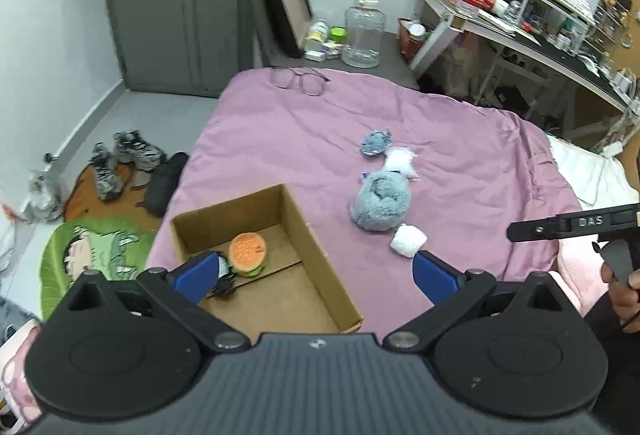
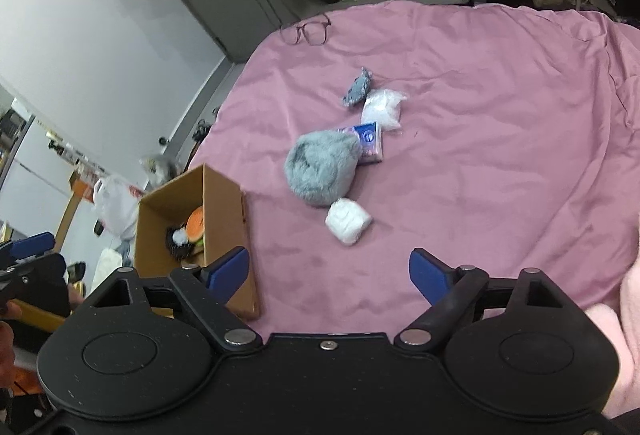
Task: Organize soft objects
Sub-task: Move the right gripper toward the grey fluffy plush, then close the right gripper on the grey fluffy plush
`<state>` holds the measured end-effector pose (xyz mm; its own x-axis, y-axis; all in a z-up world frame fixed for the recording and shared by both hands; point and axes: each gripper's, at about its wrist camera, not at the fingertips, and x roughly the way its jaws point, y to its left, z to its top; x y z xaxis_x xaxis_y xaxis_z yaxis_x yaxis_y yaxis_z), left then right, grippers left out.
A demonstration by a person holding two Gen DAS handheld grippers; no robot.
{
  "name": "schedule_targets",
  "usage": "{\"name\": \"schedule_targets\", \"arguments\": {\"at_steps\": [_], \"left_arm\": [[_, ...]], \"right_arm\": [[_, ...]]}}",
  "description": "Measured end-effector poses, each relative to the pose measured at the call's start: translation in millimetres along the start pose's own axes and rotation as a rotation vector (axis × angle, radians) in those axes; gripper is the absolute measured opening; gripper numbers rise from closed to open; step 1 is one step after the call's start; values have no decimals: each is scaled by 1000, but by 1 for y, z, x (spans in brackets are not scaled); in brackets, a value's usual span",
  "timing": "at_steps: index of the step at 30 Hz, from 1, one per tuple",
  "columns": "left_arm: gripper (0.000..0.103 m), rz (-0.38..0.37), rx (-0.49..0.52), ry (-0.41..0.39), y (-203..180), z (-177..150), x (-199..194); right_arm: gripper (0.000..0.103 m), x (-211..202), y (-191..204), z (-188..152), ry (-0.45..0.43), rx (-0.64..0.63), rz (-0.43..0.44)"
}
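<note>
Cardboard box (image 1: 312, 235) holds burger plush (image 1: 248, 250); both grippers spread wide, empty

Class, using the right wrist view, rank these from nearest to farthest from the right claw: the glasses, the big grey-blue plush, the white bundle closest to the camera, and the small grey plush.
From the right claw:
1. White bundle, just ahead on the pink cover.
2. Big grey-blue plush, touching it behind.
3. Small grey plush, mid-bed.
4. Glasses, at the far edge.
</note>
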<state>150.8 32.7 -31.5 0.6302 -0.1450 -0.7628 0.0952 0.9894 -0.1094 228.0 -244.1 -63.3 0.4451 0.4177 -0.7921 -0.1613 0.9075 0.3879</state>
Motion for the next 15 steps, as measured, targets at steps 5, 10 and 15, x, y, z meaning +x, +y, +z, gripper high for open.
{"name": "schedule_targets", "arguments": {"at_steps": [5,10,15], "left_arm": [[100,-35,30,12,-5,16,32],[99,-80,60,32,-12,29,68],[83,-143,32,53,-14,40,106]], "right_arm": [[76,18,-7,6,-58,33,22],[73,43,-12,12,-95,58,63],[69,66,-20,15,-144,84,119]]}}
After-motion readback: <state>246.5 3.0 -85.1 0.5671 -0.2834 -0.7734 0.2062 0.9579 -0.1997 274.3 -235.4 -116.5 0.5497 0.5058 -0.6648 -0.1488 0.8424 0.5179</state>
